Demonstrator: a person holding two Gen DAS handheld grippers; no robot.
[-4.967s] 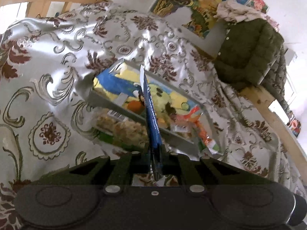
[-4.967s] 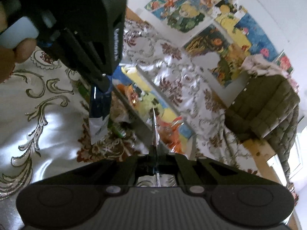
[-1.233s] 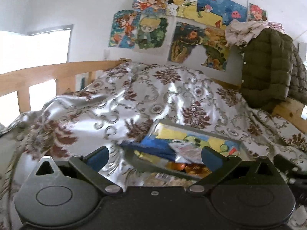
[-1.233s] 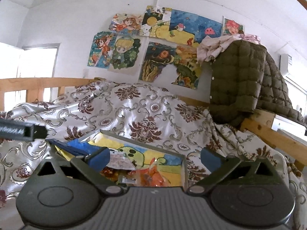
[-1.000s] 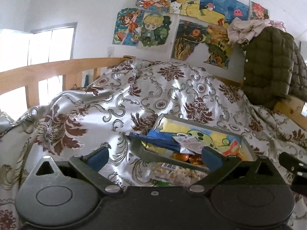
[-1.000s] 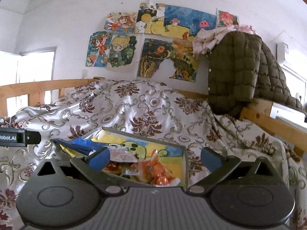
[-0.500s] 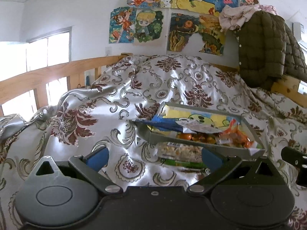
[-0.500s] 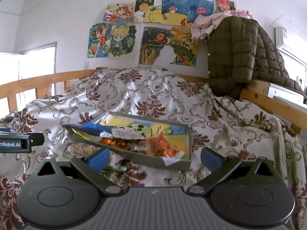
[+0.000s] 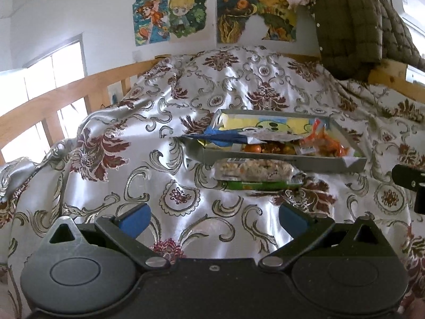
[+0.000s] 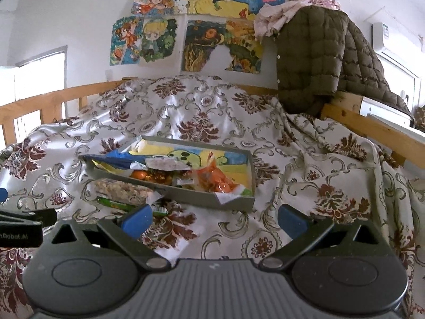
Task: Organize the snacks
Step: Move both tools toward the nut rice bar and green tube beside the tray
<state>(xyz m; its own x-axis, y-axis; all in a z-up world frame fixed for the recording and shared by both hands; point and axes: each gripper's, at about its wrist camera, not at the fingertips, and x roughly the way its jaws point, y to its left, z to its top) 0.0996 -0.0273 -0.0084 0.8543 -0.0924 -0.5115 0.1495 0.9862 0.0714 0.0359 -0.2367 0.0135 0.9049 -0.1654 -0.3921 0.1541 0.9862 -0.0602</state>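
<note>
A grey tray (image 9: 279, 160) (image 10: 186, 192) with a cartoon-printed bottom lies on the patterned bedspread. In it are a blue packet (image 9: 225, 137) (image 10: 114, 159) hanging over the left rim, a pale packet (image 9: 263, 135) (image 10: 164, 163), orange-wrapped sweets (image 9: 322, 145) (image 10: 215, 179) and small round orange snacks (image 9: 268, 147). In front of the tray lie a clear nut-bar packet (image 9: 255, 168) (image 10: 122, 190) and a green packet (image 9: 263, 185) (image 10: 119, 205). My left gripper (image 9: 213, 216) is open and empty, short of them. My right gripper (image 10: 213, 218) is open and empty, near the tray's front right corner.
The silver and maroon bedspread (image 9: 148, 164) covers the bed. A wooden rail (image 9: 53, 101) runs along the left and another (image 10: 372, 130) along the right. A dark quilted jacket (image 10: 318, 61) hangs at the back right. Posters (image 10: 186, 26) cover the wall.
Five seconds ago both grippers were shut on packets over the tray; those now lie in it. Both grippers have since opened and drawn back and down from the tray.
</note>
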